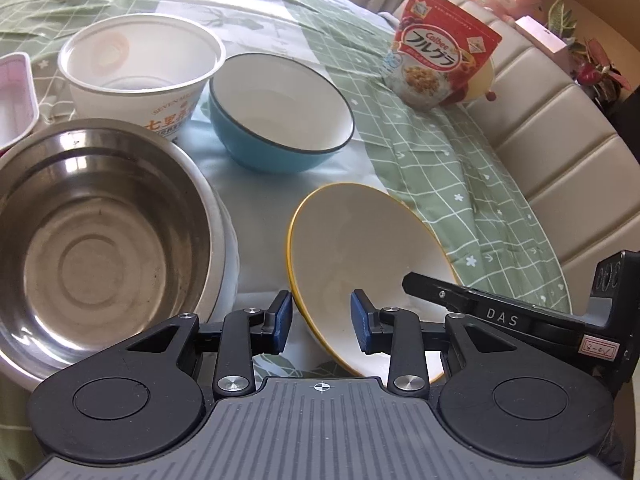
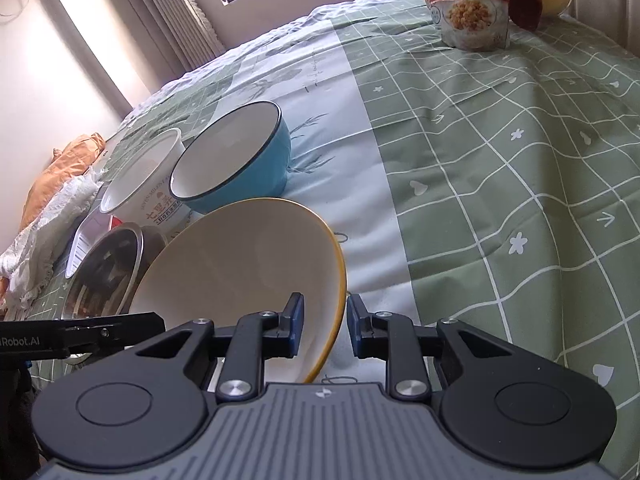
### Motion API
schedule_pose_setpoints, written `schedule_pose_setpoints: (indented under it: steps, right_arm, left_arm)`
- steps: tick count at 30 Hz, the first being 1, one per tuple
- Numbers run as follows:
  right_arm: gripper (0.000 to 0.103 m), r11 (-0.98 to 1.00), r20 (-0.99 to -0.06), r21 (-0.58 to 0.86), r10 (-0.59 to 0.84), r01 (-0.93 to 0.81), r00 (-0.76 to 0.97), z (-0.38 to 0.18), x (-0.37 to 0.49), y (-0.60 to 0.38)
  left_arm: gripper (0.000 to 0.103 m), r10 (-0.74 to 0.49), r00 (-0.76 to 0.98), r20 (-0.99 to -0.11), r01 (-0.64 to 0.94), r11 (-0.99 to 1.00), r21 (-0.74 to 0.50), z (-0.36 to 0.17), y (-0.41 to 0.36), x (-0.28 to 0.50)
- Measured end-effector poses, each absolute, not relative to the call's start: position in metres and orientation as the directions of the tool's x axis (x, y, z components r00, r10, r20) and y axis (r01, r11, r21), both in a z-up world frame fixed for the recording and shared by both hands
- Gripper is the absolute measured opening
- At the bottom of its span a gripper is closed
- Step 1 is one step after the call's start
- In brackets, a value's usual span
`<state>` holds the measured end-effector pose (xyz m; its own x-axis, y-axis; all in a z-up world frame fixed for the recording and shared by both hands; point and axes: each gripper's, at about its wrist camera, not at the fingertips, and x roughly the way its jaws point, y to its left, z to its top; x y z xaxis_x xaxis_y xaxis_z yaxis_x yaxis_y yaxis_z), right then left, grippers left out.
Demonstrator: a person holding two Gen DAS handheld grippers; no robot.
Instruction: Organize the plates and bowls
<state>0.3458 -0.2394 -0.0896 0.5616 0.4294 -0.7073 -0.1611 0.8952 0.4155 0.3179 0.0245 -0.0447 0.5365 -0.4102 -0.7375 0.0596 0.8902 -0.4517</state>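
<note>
A yellow-rimmed white bowl [image 1: 360, 248] [image 2: 240, 256] is tilted up off the bed. My left gripper [image 1: 320, 322] is open with its fingers on either side of the bowl's near rim. My right gripper [image 2: 324, 326] is open too, straddling the bowl's opposite rim. A blue bowl [image 1: 280, 116] [image 2: 236, 160] stands behind it. A white paper noodle bowl [image 1: 140, 72] [image 2: 144, 184] is beside the blue one. A large steel bowl [image 1: 100, 232] [image 2: 104, 272] sits at the left.
Everything rests on a bed with a green checked cover [image 2: 500, 160]. A red cereal bag [image 1: 436, 64] [image 2: 468, 4] stands at the far end by the padded headboard [image 1: 560, 152]. A white plastic tray [image 1: 14, 96] lies at the far left.
</note>
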Motion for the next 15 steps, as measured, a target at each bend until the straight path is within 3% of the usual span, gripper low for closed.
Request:
schedule_pose_setpoints:
  steps: [15]
  right_arm:
    - [0.028,0.887,-0.717,0.407,0.458,-0.217,0.525,-0.083,0.34,-0.234]
  left_arm:
    - [0.034,-0.429,0.523,-0.737,0.038,0.875,-0.482,-0.046,0.033,0.335]
